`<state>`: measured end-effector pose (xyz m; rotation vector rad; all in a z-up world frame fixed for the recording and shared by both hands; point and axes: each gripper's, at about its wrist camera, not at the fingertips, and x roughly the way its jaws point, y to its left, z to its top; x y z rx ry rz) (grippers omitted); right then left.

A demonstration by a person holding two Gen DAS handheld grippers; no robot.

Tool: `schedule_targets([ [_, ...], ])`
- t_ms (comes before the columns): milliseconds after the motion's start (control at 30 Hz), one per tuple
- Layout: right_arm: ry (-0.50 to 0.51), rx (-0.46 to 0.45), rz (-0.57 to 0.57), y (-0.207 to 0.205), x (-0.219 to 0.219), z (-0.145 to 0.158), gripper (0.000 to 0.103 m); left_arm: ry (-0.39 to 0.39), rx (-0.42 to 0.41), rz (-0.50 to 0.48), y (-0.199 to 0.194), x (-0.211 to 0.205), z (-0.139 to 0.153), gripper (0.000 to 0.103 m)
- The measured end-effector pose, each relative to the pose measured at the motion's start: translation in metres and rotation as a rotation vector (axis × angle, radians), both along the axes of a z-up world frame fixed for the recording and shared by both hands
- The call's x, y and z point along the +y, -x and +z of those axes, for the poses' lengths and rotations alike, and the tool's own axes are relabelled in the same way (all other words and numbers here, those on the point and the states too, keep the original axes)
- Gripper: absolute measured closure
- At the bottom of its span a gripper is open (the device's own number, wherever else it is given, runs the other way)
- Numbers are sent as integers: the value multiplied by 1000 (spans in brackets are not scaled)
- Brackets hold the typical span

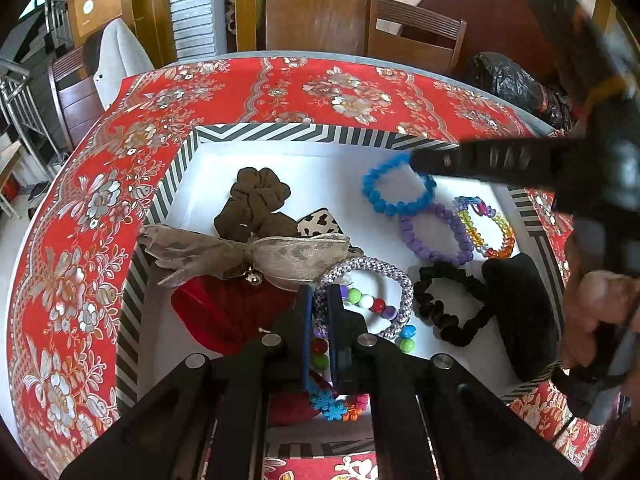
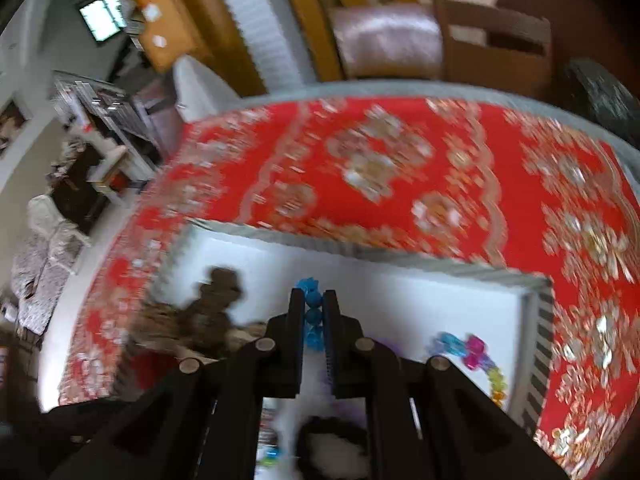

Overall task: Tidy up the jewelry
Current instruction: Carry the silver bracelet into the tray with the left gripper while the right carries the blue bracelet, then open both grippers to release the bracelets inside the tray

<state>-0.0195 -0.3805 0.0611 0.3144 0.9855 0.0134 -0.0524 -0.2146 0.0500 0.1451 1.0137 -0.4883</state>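
Glossy beads (image 1: 486, 232), matt cloth scrunchie (image 1: 256, 204)

The left gripper (image 1: 320, 300) points down and forward, its fingers nearly together, pinching a braided bracelet (image 1: 400, 280). The right gripper (image 2: 313, 308) reaches in from the right, fingers clamped on a blue bead bracelet (image 2: 313, 312)

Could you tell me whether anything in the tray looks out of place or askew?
The sheer bow drapes over the striped tray wall at left instead of lying inside. The accessories beneath it are heaped, unlike the bracelets laid out at right.
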Motion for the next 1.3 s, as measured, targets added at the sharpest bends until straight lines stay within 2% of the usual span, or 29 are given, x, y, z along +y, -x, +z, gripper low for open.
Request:
schedule_targets([
  [200,1,40,-30,2,-12,-20,94,1,9,5,-2,-5,-3,90],
  [400,-20,78,15,-11,1,-36,94,3,13,0,0,-12,-3,90],
  [467,-39,82,16,-7,0,-35,90,-4,6,-9,2,-14,-2,90],
  [600,-26,59,7,11,-6,-23,88,-15,-23,-8,8,-15,2,88],
  [667,-11,33,3,27,-10,-14,86,-29,-44,-4,12,-15,4,77],
  [767,30,9,-12,51,-11,-3,74,-60,-89,5,20,-14,8,70],
  [833,69,-13,-26,67,-11,4,69,-75,-119,20,26,-12,13,70],
  [967,140,-61,-68,98,-12,17,62,-60,-125,36,34,-7,19,70],
  [1300,154,-134,-90,154,7,35,62,-20,-178,62,66,8,38,70],
])
